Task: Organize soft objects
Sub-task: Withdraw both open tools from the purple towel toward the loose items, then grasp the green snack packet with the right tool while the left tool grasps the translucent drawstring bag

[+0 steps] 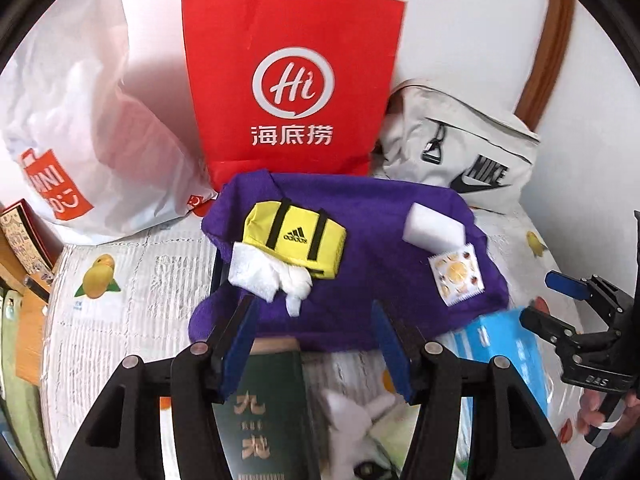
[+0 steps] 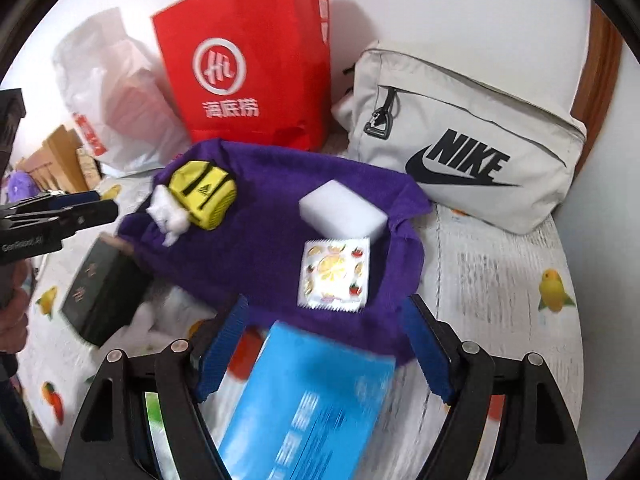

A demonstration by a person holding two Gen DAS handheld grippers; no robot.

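Purple towel (image 1: 352, 256) is spread on the bed with a little yellow adidas bag (image 1: 295, 239), white sponge (image 1: 434, 227) and fruit-print packet (image 1: 457, 277) on it. Left gripper (image 1: 316, 344) hangs wide open over a dark green box (image 1: 264, 412).

3 bags (image 2: 248, 72), 2 boxes (image 2: 308, 408), 1 purple towel (image 2: 272, 240), 1 sponge (image 2: 344, 214).

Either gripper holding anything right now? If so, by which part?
Nothing held. Left gripper and right gripper both have jaws spread wide, hovering over the purple towel, not closed on any item.
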